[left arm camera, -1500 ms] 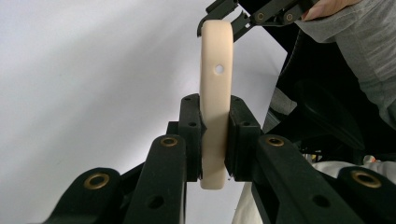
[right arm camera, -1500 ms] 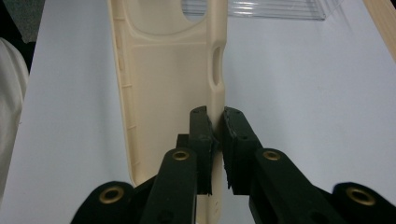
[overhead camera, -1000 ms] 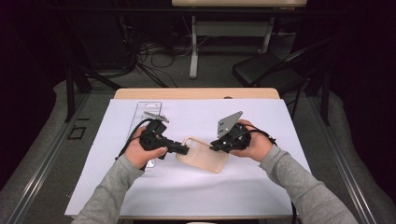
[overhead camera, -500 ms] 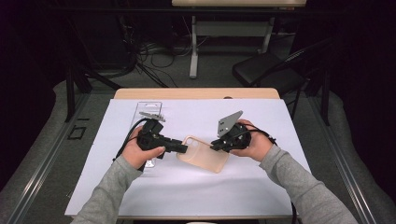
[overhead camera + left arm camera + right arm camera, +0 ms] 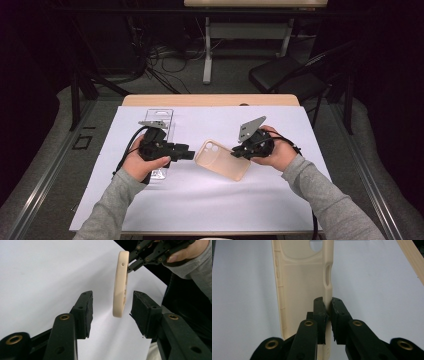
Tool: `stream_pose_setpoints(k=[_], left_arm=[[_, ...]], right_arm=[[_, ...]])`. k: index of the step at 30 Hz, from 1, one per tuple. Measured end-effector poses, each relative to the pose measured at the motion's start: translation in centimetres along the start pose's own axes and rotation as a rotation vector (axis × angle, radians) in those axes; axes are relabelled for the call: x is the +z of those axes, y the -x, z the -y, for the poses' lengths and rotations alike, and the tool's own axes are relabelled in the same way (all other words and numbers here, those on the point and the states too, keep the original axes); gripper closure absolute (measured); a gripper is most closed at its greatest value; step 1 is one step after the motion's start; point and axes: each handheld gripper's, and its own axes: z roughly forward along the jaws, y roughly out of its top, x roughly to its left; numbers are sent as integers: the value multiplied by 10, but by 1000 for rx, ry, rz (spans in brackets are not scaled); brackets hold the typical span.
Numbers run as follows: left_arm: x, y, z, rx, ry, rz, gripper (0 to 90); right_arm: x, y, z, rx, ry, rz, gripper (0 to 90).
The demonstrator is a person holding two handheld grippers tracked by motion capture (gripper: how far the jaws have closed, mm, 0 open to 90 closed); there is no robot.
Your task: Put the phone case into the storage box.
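White table cover (image 5: 210,200) beneath; right tongs (image 5: 327,305) pinch phone case (image 5: 222,159) edge.

Lab or recording room: dark walls, white-covered table (image 5: 280,200), cable tangle (image 5: 155,60) on floor, folding chair (image 5: 290,75), second table (image 5: 255,4) behind.

I see bare white sheet (image 5: 200,200) across the near half and the far right, open for either hand. A clear plastic package (image 5: 161,120) lies far left, just beyond my left gripper (image 5: 187,154). The beige phone case (image 5: 222,160), pinched along one edge by my right gripper (image 5: 235,152), blocks the middle, its end between the left's parted jaws without touching.
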Motion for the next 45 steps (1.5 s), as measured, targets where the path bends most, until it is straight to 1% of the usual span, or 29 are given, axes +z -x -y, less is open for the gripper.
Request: stream_pose_setpoints(k=[2,3,4,7,9,14,15,18,21,22,24,26,27,28,29,30,31,32,34,36,37,39,41,43,45], left_arm=[[-1,0,1,12,12,-17,501],[-1,0,1,17,13,-24,496],[-2,-1,1,16,11,-27,495],[-1,-2,2,-5,2,-36,492],[0,-2,2,4,-10,-56,494],[0,-4,2,14,1,-86,466],[0,-4,2,18,-1,-95,464],[-1,-4,1,36,-2,-127,447],[-1,-4,1,50,7,-147,443],[-1,-4,1,59,10,-158,435],[0,-2,0,101,17,-179,435],[0,-2,0,117,23,-197,435],[0,-2,0,132,33,-205,435],[1,-3,1,139,40,-210,435],[2,-3,1,128,29,-213,435],[3,-3,1,124,30,-217,435],[4,-3,1,131,35,-205,451],[4,-2,2,135,49,-205,455],[5,-1,2,136,64,-229,437],[7,-2,2,155,83,-247,414],[7,-2,2,152,96,-257,392],[9,-2,2,140,111,-264,365],[10,-2,2,130,121,-261,345],[12,-2,1,133,123,-273,325],[13,-2,1,134,134,-277,315]], right_arm=[[-1,1,2,17,0,11,833],[-1,2,2,15,0,15,833],[-1,3,3,22,-2,20,833],[-2,4,4,39,-8,37,833],[-3,5,5,42,-9,43,833],[-3,6,7,62,-7,61,833],[-3,6,7,60,-9,67,833],[-5,7,7,72,-5,78,833],[-6,8,7,89,2,97,833],[-6,8,7,101,7,104,833],[-7,8,7,124,13,120,833],[-7,8,7,146,33,136,833],[-8,7,7,160,40,144,833],[-8,7,8,172,47,155,833],[-9,6,8,187,57,163,833],[-9,6,8,202,70,173,833],[-10,6,8,218,82,181,833],[-10,5,8,231,91,190,833],[-11,4,8,264,112,211,833],[-12,3,8,295,137,230,833],[-12,3,9,309,147,239,833],[-12,2,9,332,170,263,833],[-12,1,10,358,189,282,833],[-11,0,11,374,199,303,833],[-10,-1,12,392,220,310,833]])
